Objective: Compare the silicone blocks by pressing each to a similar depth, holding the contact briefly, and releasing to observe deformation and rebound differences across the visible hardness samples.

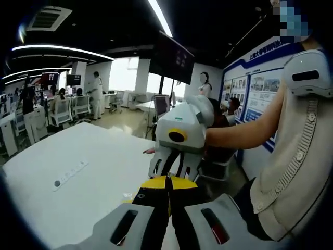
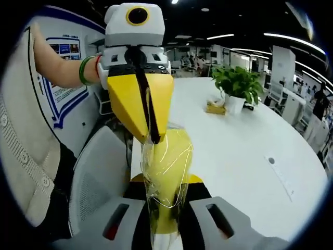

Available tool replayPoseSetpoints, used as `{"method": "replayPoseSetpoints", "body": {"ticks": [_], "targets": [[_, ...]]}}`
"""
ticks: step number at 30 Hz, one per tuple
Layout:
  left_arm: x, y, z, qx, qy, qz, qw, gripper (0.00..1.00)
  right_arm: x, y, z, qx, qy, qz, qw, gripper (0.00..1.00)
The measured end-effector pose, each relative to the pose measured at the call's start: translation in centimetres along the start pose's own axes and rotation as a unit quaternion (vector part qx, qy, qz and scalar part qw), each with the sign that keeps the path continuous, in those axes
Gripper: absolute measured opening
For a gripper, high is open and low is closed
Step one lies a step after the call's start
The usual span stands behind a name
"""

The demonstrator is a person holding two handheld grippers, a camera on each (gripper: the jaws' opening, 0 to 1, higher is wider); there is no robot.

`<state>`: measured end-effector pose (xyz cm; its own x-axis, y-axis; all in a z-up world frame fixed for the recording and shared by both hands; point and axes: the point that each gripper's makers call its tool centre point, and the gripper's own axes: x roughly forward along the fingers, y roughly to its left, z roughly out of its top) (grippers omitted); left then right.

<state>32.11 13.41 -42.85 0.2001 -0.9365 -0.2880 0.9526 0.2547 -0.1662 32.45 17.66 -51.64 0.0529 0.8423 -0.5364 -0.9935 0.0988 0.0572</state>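
Right gripper (image 2: 165, 221): bottom centre of the right gripper view, black jaws drawn in on a clear plastic wrapper (image 2: 158, 182) holding a yellow silicone block (image 2: 171, 156).
Yellow silicone block: lower centre of that view, rising just above the right jaws; its upper end reaches the tips of the left gripper.
Left gripper (image 2: 151, 138): enters the right gripper view from the top, yellow jaws pointing down and pressed together on the top of the clear plastic wrapper. In its own view (image 1: 169, 208) the jaws sit at bottom centre, closed with only a thin seam between them.
Right gripper, seen from the left gripper view (image 1: 174, 169): just past the yellow jaw tips, centre frame; jaw stance cannot be told from here.
Person: a forearm with a green bangle (image 2: 83, 70) at upper left of the right gripper view.
White table (image 2: 250, 151): stretches to the right behind the block.
Potted plant (image 2: 238, 86): upper right, standing on the table.
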Motion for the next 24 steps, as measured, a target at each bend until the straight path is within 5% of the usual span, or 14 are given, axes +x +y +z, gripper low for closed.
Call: {"method": "replayPoseSetpoints", "body": {"ticks": [24], "targets": [[0.2,-1.3,-0.3,0.055,0.009,-0.007,0.9984,0.0,-0.5,0.8,-0.6,-0.007,0.015,-0.014,0.9998,0.06]]}}
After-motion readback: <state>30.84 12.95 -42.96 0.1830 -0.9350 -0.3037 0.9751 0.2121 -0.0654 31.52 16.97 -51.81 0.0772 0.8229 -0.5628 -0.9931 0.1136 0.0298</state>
